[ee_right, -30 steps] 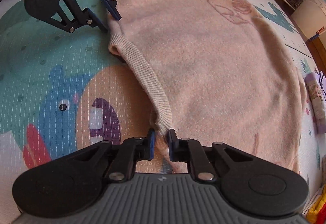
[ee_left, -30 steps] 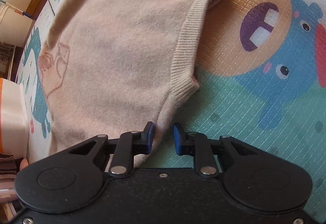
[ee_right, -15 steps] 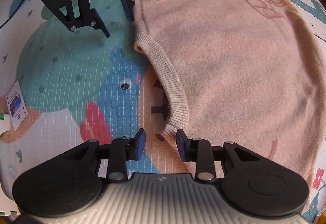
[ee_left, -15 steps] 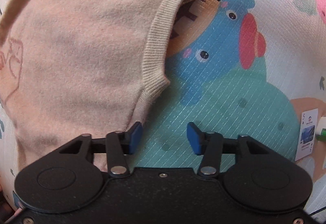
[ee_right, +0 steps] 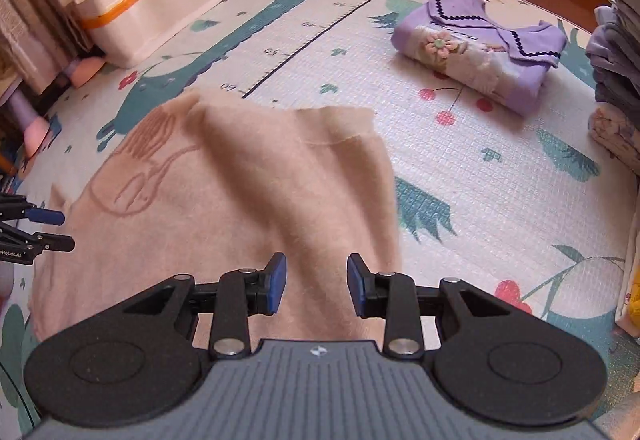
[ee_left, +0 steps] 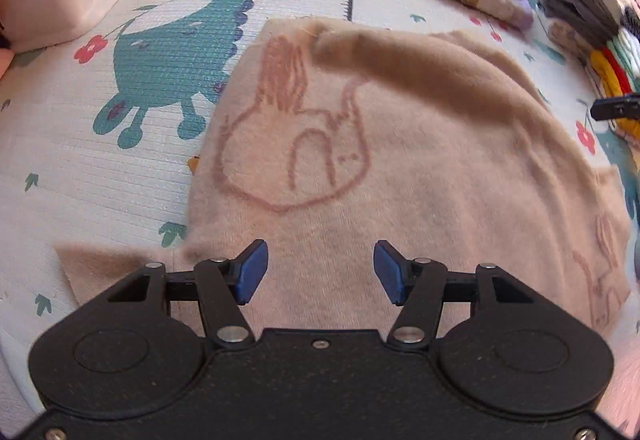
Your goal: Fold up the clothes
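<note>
Hovering wide-jawed over the sweater (ee_left: 420, 159), only the right view shows the folded purple garment (ee_right: 476, 47)

The beige sweater (ee_left: 400, 159) is soft, fuzzy, matt knit cloth. It lies on a foam play mat (ee_right: 460, 143) with a fine embossed grid and slight sheen. The white storage box (ee_right: 160, 3) is smooth, glossy plastic.

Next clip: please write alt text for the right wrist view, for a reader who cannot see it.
The right gripper hangs open over a beige sweater spread on a cartoon play mat. A folded purple garment lies farther back on the right, a white box with an orange band at back left, and the left gripper shows at the left edge.
</note>
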Demonstrator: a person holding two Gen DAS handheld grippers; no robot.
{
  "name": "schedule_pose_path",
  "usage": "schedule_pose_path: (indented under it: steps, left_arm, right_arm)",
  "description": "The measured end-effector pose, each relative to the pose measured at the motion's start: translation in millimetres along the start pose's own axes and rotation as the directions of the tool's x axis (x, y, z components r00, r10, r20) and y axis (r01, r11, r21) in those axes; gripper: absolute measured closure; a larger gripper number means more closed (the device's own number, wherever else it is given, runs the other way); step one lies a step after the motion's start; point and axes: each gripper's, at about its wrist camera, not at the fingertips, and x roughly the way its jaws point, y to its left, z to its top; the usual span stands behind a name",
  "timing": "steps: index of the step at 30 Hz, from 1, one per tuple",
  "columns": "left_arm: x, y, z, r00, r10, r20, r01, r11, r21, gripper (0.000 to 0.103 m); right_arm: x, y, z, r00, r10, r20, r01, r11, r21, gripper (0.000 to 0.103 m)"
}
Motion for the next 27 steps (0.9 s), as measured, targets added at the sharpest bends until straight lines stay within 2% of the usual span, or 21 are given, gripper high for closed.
schedule_pose_path:
  steps: [2,7,11,15,19,21,25,27]
  left_arm:
    - [4.1,11.7,22.8,1.0,-0.007,0.023,0.008,0.998,-0.064,0.046]
    - [16.1,41.6,88.9,0.997,-0.042,0.059,0.05,0.988,-0.143,0.046]
    - [27.6,71.4,120.9,0.994,-0.075,0.075,0.091,0.963,-0.253,0.046]
    - [50.5,95.6,134.0,0.987,-0.127,0.101,0.155,0.918,-0.364,0.047]
    - [80.8,102.0,138.7,0.976,-0.185,0.113,0.216,0.884,-0.414,0.051]
    - [94.4,100.8,138.8,0.975,-0.2,0.101,0.223,0.886,-0.407,0.052]
    - [113.7,98.3,135.3,0.966,-0.244,0.089,0.259,0.884,-0.389,0.061]
    - [117.0,96.3,133.5,0.963,-0.255,0.086,0.268,0.889,-0.371,0.064]
  right_arm:
    - [7.8,-18.9,18.4,1.0,-0.019,0.012,0.018,1.0,0.02,0.068]
    - [31.2,-42.0,52.6,0.999,-0.031,0.019,0.03,0.999,0.021,0.064]
    - [52.4,-53.4,59.5,0.999,-0.015,0.029,0.013,0.998,0.058,0.061]
    - [74.2,-61.1,61.3,0.999,0.013,0.042,-0.017,0.995,0.098,0.06]
    - [92.9,-61.9,61.5,0.996,0.052,0.074,-0.061,0.989,0.132,0.057]
    - [100.9,-61.1,63.1,0.994,0.074,0.085,-0.086,0.986,0.141,0.055]
    - [116.9,-52.7,67.0,0.99,0.114,0.086,-0.124,0.984,0.125,0.055]
    - [124.9,-47.7,67.5,0.991,0.109,0.073,-0.117,0.987,0.109,0.055]
